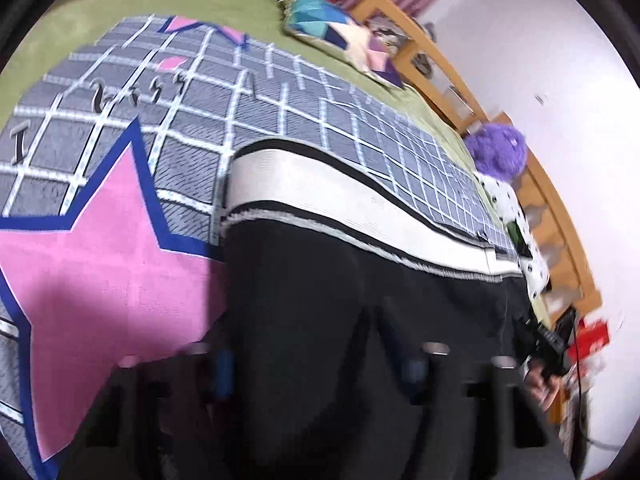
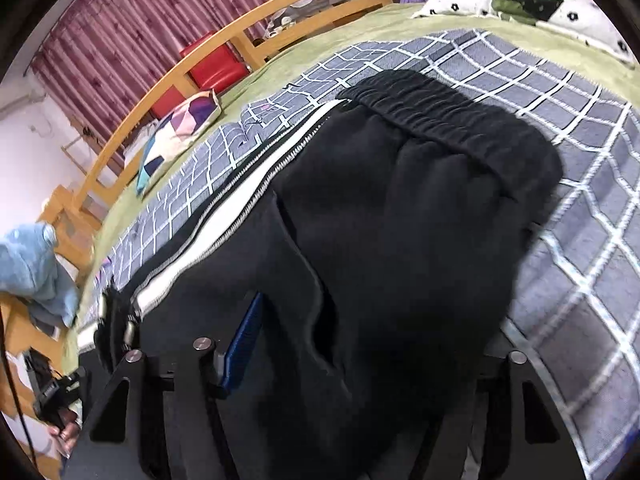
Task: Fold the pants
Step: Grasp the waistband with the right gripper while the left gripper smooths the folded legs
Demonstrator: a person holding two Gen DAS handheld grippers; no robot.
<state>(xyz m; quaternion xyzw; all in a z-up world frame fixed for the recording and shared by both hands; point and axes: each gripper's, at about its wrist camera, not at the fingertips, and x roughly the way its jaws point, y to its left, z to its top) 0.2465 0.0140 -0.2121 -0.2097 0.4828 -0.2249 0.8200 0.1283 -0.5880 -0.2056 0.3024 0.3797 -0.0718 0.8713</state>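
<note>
Black pants [image 1: 320, 300] with a white side stripe [image 1: 340, 196] lie on a grey checked blanket [image 1: 248, 120] on the bed. In the right wrist view the pants [image 2: 400, 220] show their elastic waistband [image 2: 452, 120] at the far end. My left gripper [image 1: 320, 372] has the black cloth between its blue pads, blurred by motion. My right gripper [image 2: 360, 352] has cloth draped over it; one blue pad [image 2: 244, 344] shows and the other finger is hidden under the fabric. The other gripper also shows in the left wrist view [image 1: 548, 344] and in the right wrist view [image 2: 56, 400].
The blanket has a pink star [image 1: 92, 272]. A patterned cushion [image 1: 340, 36], a purple plush [image 1: 496, 152] and a white spotted pillow [image 2: 520, 4] lie near the wooden bed frame [image 2: 168, 80]. A blue cloth [image 2: 32, 272] hangs at the left.
</note>
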